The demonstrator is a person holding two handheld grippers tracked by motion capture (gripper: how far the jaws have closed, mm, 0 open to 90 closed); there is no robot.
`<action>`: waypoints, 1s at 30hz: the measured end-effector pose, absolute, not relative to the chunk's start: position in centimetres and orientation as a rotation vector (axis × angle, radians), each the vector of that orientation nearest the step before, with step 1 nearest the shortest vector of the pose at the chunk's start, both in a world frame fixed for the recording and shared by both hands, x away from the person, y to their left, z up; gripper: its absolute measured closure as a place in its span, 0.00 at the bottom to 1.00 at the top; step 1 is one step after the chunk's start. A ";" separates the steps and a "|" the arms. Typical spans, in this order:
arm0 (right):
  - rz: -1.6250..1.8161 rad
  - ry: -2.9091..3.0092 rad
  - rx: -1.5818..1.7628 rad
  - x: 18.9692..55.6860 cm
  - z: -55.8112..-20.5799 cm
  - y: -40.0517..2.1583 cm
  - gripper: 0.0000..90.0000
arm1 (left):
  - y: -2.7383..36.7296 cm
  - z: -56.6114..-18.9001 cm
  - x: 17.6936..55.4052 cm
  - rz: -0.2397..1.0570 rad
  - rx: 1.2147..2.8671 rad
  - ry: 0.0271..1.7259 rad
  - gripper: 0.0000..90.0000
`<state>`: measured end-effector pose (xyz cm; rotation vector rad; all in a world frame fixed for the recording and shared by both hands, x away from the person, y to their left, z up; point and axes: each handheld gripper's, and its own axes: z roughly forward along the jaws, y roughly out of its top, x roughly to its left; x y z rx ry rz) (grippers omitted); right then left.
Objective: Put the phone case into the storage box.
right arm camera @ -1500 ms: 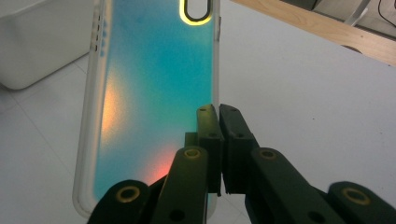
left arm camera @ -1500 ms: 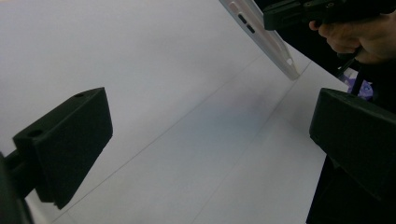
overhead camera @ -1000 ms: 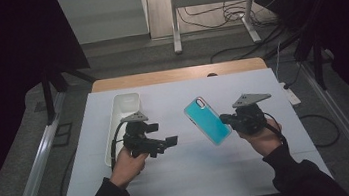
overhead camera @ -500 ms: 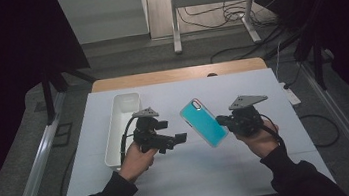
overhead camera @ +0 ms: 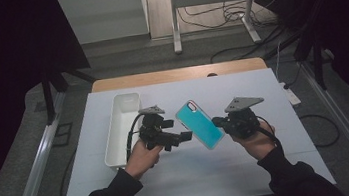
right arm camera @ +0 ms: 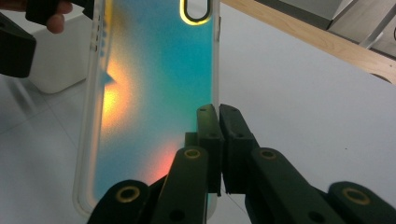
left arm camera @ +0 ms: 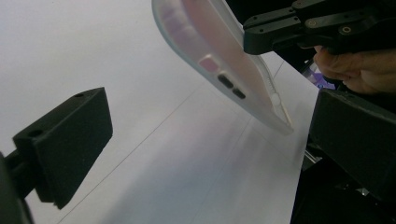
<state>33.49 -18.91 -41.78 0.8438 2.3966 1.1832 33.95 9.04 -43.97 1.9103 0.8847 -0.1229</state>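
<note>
My left tool (overhead camera: 186, 137) moved right since earlier, jaws wide, now just beside glossy teal phone case (overhead camera: 199, 124). My right tool (overhead camera: 217, 122) pinches case edge, holding it tilted above white desk (overhead camera: 262, 92).

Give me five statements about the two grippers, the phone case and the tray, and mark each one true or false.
1. The right gripper is shut on the edge of the phone case. True.
2. The phone case lies flat on the white table. False: it is held up off the table.
3. The left gripper is open, with nothing between its fingers. True.
4. The white tray sits on the person's right side of the table. False: it sits to the left, beside the left gripper.
5. The phone case is in the tray. False: the case is held in the air between the two grippers.
</note>
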 end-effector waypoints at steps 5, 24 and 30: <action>1.192 2.397 0.832 33.3 -41.7 -18.6 0.98 | 8.6 -44.0 34.2 -0.139 1.906 0.886 0.00; 1.211 2.411 0.779 32.5 -41.6 -17.3 0.98 | 8.0 -44.2 34.9 -0.164 1.886 0.903 0.01; 1.218 2.411 0.762 32.2 -41.5 -17.0 0.98 | 8.1 -44.2 35.0 -0.170 1.886 0.901 0.02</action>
